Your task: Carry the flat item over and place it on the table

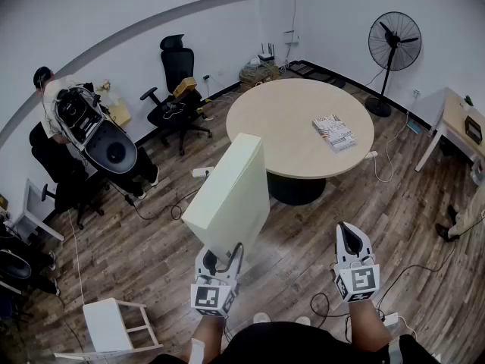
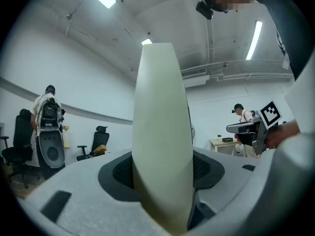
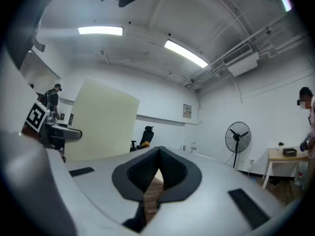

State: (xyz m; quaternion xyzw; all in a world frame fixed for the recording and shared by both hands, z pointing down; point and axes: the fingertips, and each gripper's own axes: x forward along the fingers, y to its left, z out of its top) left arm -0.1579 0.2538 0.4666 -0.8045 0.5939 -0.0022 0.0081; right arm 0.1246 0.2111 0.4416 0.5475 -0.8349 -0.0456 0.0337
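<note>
A pale cream flat board (image 1: 229, 194) stands upright on edge above the wooden floor, short of the round table (image 1: 288, 105). My left gripper (image 1: 220, 261) is shut on the board's lower edge. In the left gripper view the board (image 2: 162, 122) fills the gap between both pads and rises toward the ceiling. My right gripper (image 1: 350, 239) hovers to the right of the board, apart from it, with its tips together and nothing held. In the right gripper view the board (image 3: 101, 119) shows at the left, beyond the shut gripper (image 3: 160, 150).
A book (image 1: 334, 132) lies on the right part of the table. A standing fan (image 1: 393, 42) is behind it, a black office chair (image 1: 177, 89) at the back left, a white stool (image 1: 114, 324) near left, a desk (image 1: 459, 117) right. A person (image 1: 51, 101) stands far left. Cables cross the floor.
</note>
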